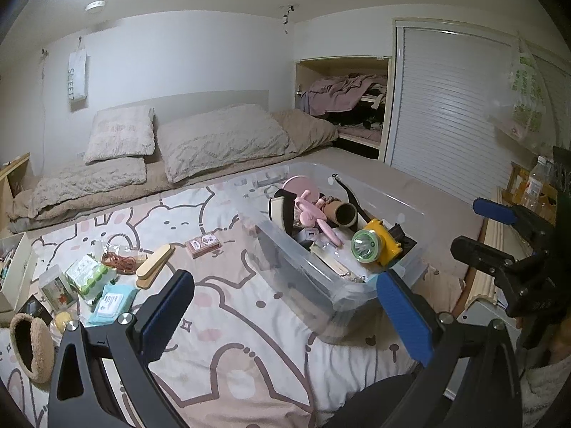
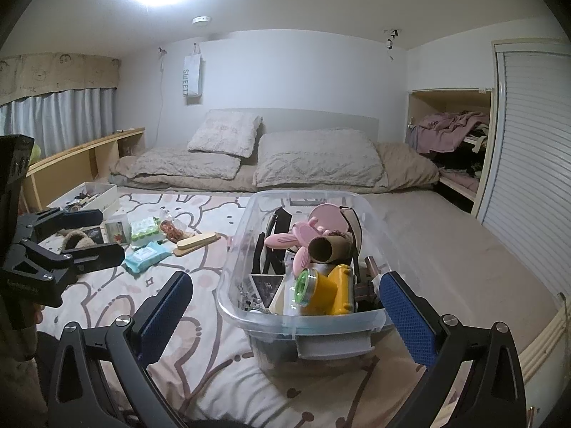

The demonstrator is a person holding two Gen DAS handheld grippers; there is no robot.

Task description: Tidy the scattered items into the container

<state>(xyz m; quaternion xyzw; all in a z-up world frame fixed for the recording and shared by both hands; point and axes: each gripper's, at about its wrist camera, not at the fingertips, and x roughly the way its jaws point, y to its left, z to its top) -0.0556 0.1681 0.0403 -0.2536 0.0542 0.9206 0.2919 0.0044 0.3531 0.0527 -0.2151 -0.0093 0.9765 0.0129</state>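
Bedroom, patterned bedspread (image 1: 249, 321), clear bin (image 2: 249, 306) w/ items, left gripper (image 1: 285, 306) & right gripper (image 2: 285, 314) level, jaws apart, empty.

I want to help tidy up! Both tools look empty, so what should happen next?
Probably the left tool, open and empty, should reach left for the wooden brush. It still lies on the blanket with other loose things, nearest the bin, which already holds the yellow lamp. The right tool is open over the bin.

left gripper (image 1: 285, 292) | black frame, blue pads, silver screws | right gripper (image 2: 285, 296) same
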